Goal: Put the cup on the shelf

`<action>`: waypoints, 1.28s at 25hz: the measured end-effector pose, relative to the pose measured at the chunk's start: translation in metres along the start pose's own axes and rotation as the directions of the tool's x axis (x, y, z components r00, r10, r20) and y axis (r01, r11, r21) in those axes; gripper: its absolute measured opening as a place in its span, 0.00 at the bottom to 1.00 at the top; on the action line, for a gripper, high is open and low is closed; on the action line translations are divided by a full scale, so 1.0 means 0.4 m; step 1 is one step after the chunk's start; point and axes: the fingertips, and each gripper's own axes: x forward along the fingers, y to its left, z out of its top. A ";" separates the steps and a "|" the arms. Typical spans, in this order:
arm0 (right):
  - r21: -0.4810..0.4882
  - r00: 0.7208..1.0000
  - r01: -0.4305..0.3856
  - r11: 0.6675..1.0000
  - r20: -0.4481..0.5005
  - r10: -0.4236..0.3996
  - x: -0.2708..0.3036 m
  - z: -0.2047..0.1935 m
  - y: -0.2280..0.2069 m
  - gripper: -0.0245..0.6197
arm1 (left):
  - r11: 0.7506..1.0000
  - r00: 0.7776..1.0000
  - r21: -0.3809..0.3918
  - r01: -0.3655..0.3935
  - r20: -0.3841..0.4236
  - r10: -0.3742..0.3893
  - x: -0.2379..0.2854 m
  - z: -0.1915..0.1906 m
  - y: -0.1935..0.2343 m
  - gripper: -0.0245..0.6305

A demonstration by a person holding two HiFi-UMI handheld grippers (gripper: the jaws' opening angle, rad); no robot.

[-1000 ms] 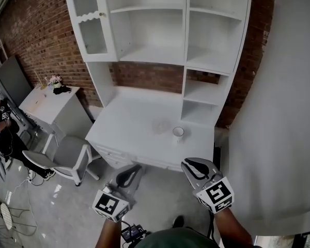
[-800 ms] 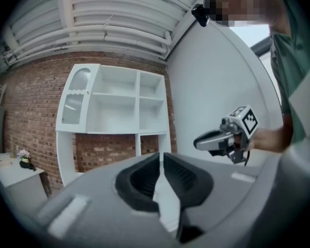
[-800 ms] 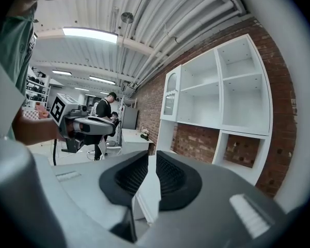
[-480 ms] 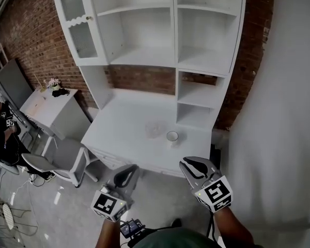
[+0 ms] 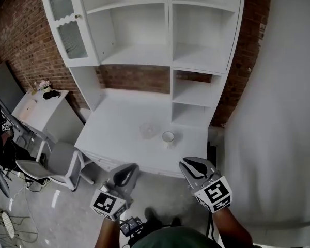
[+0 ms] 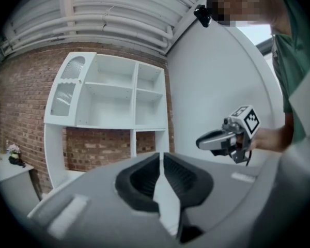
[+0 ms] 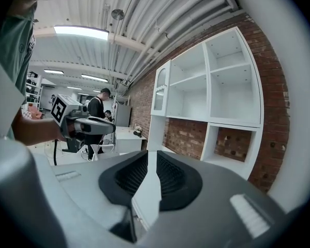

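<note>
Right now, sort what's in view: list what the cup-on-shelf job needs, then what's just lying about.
For the job: cup on the desk; shelf unit above it; left gripper and right gripper, both empty.

Lying about: clear glass beside the cup; grey chair; side cabinet with flowers.

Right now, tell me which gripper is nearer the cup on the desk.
Right. The right gripper hangs just short of the desk, slightly right of the cup; the left gripper hangs farther off, to its left.
</note>
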 end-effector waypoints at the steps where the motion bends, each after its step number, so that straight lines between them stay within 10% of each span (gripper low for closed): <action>1: 0.004 1.000 0.008 1.000 -0.003 -0.008 0.008 0.002 -0.002 0.13 | 1.000 1.000 -0.003 0.006 -0.001 -0.006 0.005 -0.003 0.014 0.07; 32: 0.039 0.980 0.187 0.982 -0.074 -0.184 0.284 0.029 -0.050 0.13 | 0.985 0.985 -0.030 0.171 0.015 -0.170 0.117 -0.047 0.341 0.07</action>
